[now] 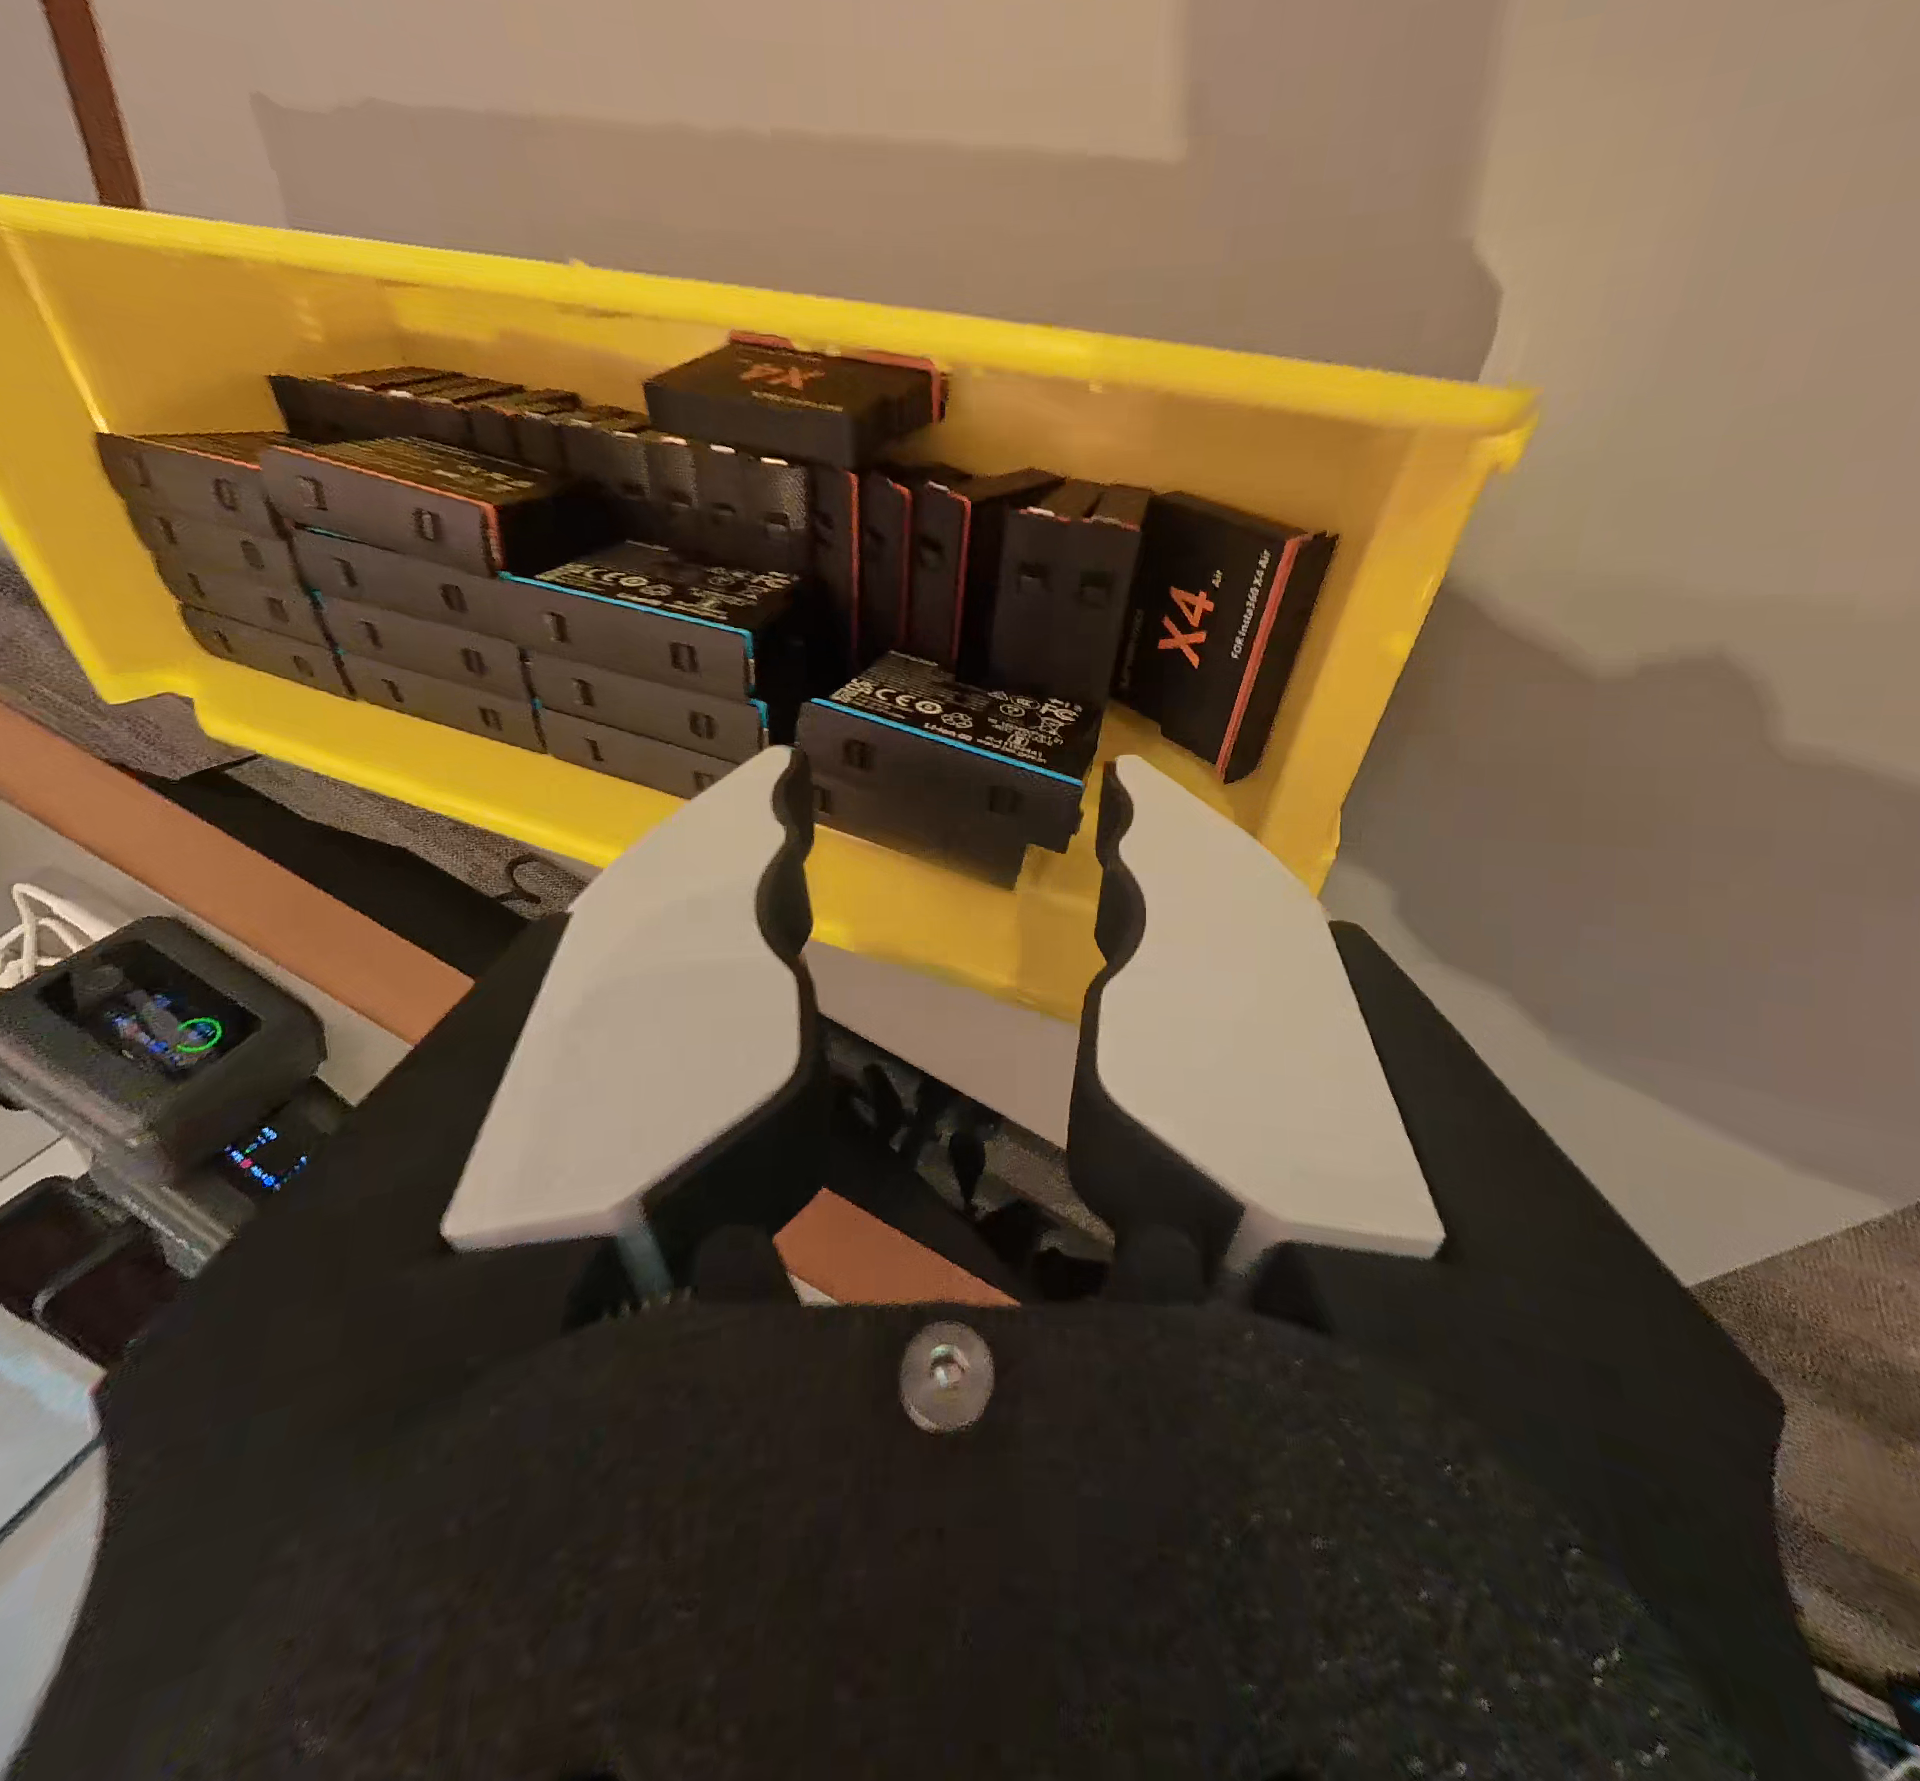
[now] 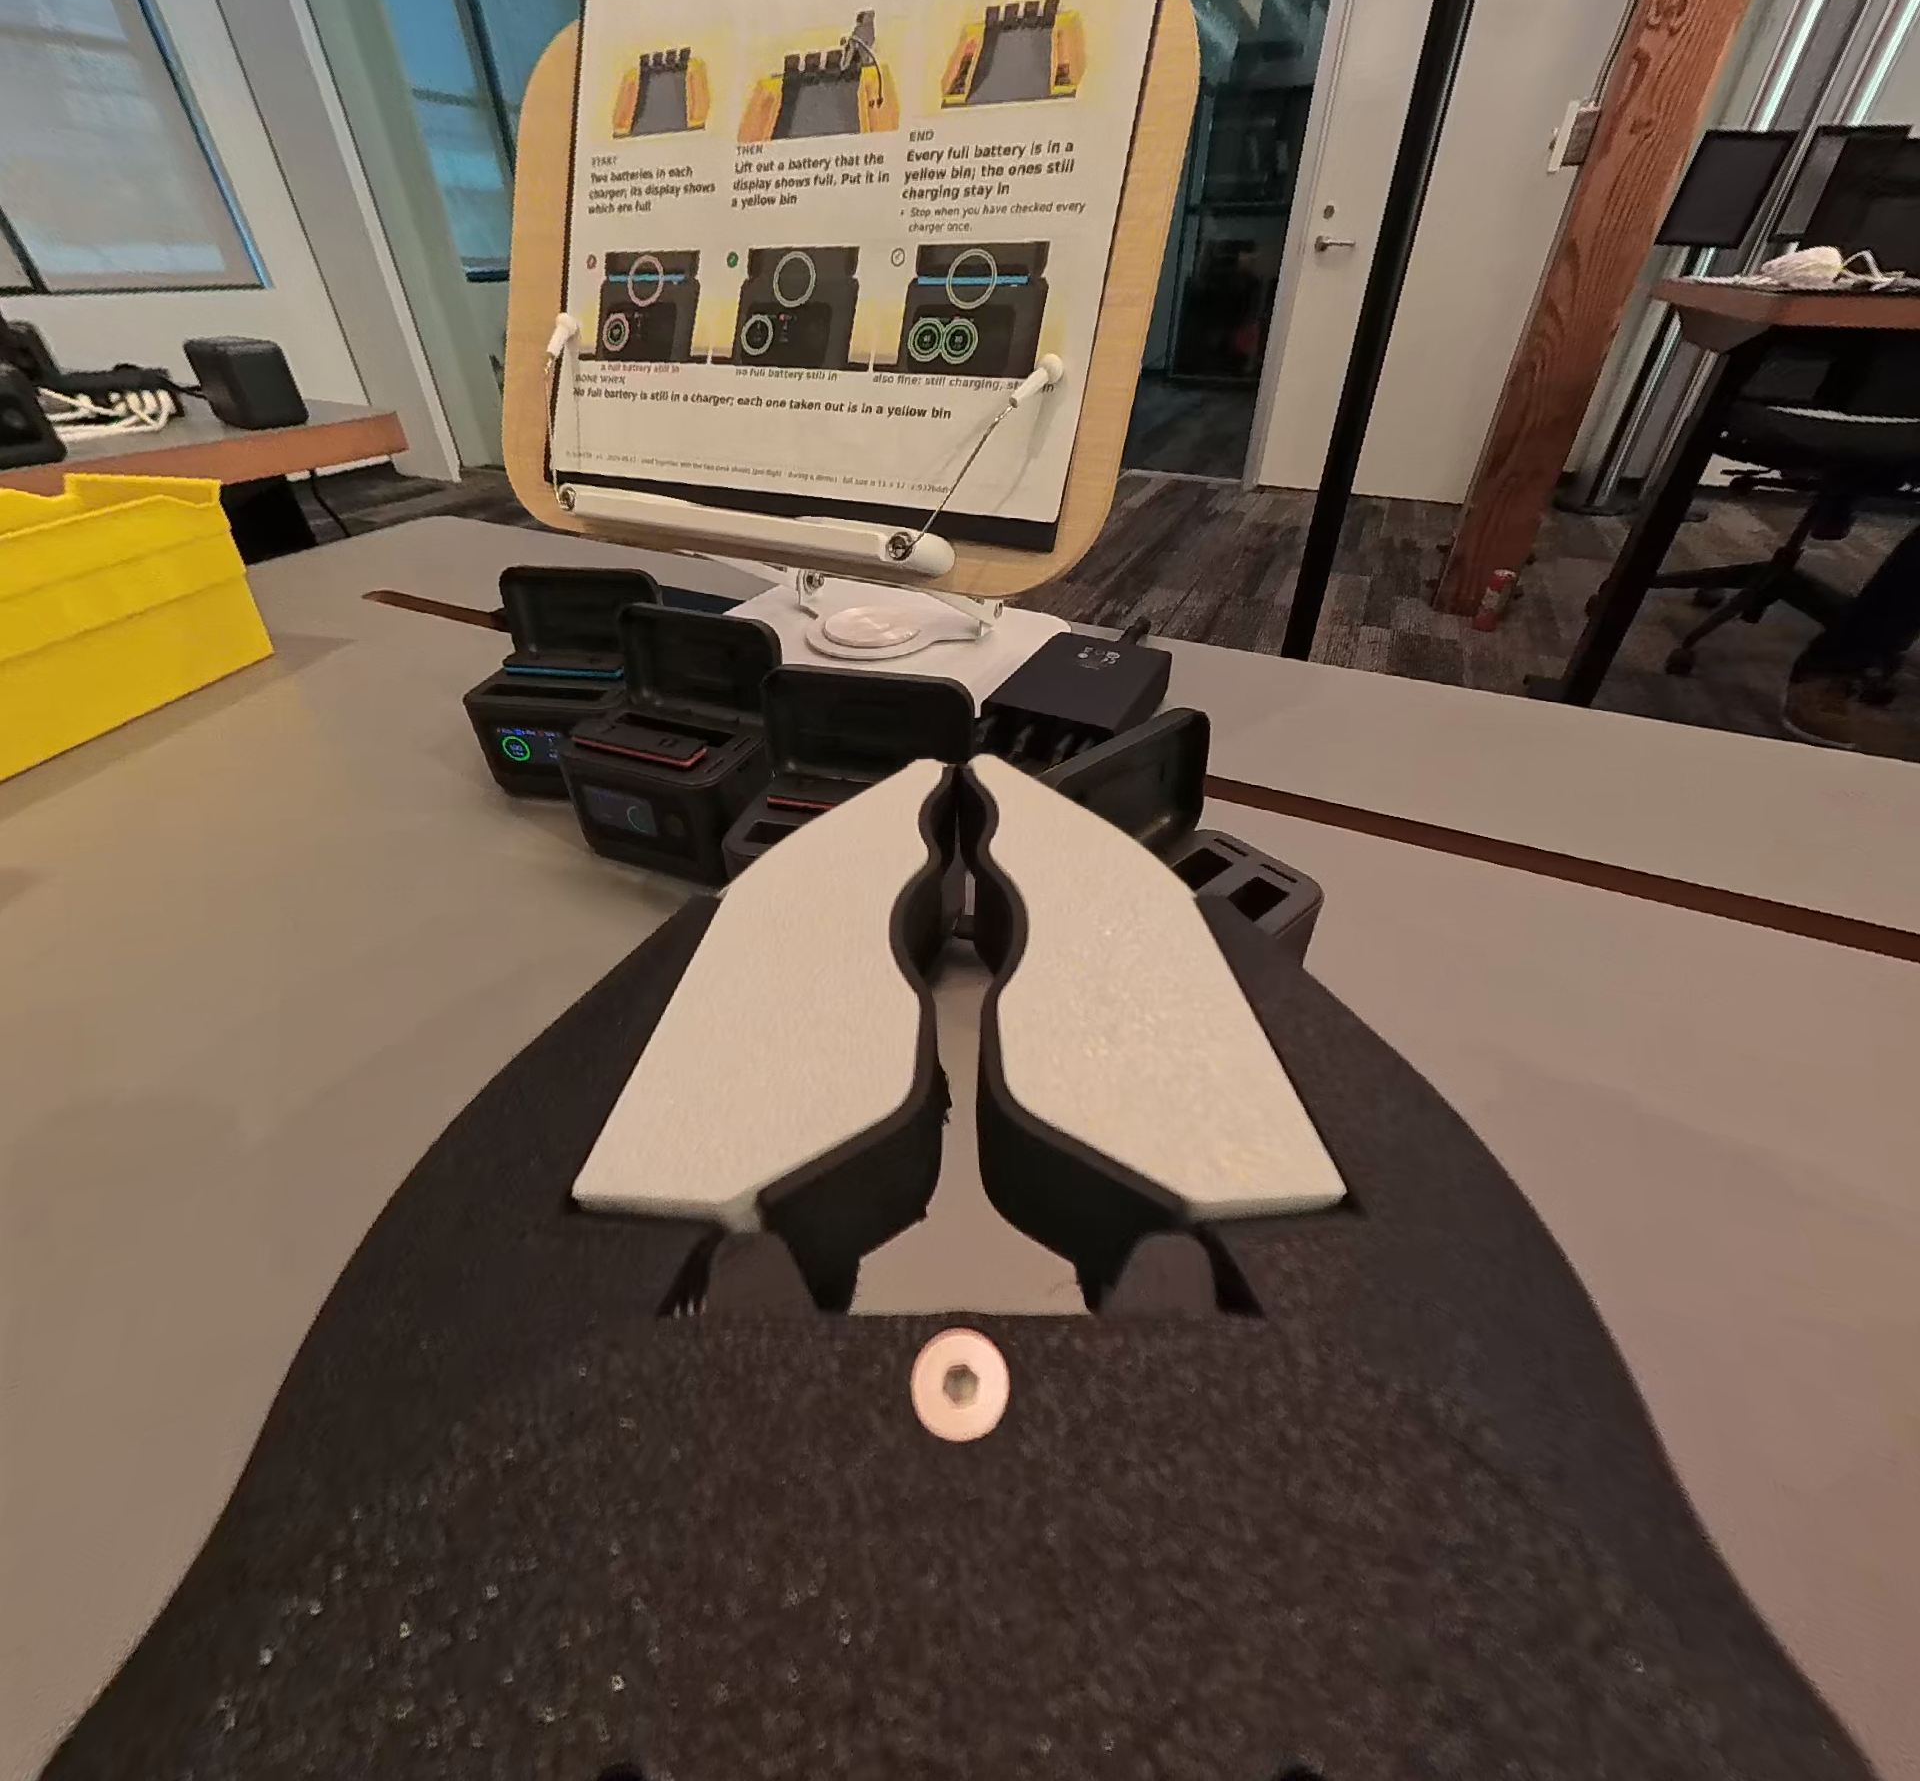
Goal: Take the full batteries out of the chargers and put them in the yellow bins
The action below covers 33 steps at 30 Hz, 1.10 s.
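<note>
Black, matte, slab-shaped batteries (image 1: 644, 578) fill the yellow bin (image 1: 1195, 401), a smooth plastic tray with a raised rim. Those along its left side lie flat in stacks, long axes running left to right; a row near the middle stands on edge; one battery (image 1: 1226, 630) leans against the right wall with its printed face outward. A blue-edged battery (image 1: 951, 760) lies flat on another at the near rim, its long axis crosswise, label side up. The left gripper (image 1: 945, 796), with pale grey fingers and wavy black inner pads, is spread wide just in front of this battery, one finger on either side, gripping nothing. In the right wrist view, four black box-shaped chargers (image 2: 634, 765) with hinged lids raised stand in a row at the grey table's (image 2: 312, 952) far edge. The right gripper (image 2: 958, 781) is closed to a thin slit, empty, before them.
</note>
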Motion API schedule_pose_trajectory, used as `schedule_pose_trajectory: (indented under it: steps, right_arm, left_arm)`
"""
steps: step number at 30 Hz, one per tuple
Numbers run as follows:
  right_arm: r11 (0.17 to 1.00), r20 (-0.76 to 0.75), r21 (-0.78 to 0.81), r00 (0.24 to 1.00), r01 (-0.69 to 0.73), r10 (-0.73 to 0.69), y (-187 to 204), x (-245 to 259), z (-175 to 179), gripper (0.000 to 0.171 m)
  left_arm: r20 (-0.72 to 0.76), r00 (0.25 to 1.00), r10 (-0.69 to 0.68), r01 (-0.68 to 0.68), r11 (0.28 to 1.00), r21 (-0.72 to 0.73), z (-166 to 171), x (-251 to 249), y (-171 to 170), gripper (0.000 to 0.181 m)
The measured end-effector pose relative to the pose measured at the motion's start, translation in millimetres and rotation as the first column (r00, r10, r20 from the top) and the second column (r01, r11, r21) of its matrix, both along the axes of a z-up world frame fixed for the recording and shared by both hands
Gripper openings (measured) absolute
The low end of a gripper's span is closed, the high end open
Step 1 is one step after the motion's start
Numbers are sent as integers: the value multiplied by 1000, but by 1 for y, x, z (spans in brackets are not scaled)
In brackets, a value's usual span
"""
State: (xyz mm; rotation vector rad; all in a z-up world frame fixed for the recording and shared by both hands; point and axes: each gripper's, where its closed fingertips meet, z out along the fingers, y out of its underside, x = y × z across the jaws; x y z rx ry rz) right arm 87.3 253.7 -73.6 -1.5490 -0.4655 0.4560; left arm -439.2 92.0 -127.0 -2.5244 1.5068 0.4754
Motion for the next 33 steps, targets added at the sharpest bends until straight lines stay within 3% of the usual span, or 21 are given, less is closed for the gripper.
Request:
schedule_pose_trajectory:
  steps: [10, 18, 28, 33]
  right_arm:
    - [1000, 12, -24, 1000, -13, 13, 0, -2, -6, 0]
    - [999, 13, -31, 1000, -22, 22, 0, -3, -7, 0]
    - [999, 16, -40, 999, -31, 31, -1, -5, -9, 0]
    - [998, 20, -48, 999, -38, 39, -1, -7, -11, 0]
  left_arm:
    - [-97, 992, -78, 71, 994, -77, -13, -8, 1, 65]
    - [-116, 990, -75, 69, 996, -51, -12, -11, 8, 57]
    - [39, 990, 138, -139, 990, 12, -5, -8, 5, 63]
    - [14, 994, 108, -108, 994, 30, -8, -8, 7, 64]
